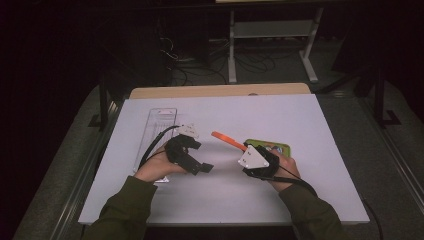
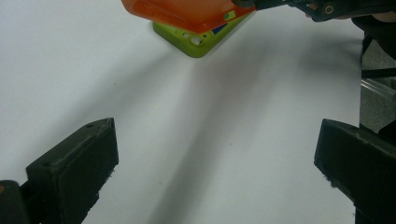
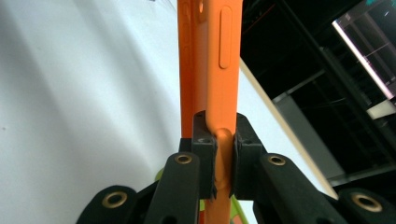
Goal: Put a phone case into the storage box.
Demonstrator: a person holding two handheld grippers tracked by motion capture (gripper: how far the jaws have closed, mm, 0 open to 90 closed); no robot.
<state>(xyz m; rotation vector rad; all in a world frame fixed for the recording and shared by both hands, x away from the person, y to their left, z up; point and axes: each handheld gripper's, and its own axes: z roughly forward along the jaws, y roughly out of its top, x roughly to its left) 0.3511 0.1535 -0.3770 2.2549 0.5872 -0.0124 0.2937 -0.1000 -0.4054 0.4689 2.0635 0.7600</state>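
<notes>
Right claw [image 3: 223,161]: pinching the orange phone case [image 3: 208,70] by one end, held edge-on above the tabletop [image 1: 300,195].
Case axis: long side runs away from the right claw, toward the left claw [image 1: 200,166].
Left claw: spread, empty, low over the tabletop.
Green case [image 1: 280,146]: flat, just under the right claw.
Nearer hand: right.

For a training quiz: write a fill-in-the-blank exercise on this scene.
1. The right tongs are shut on the ____ phone case.
2. The left tongs stand ____, with nothing between them.
3. Below the held case a ____ case lies on the white table.

Missing words: orange; open; green
</notes>
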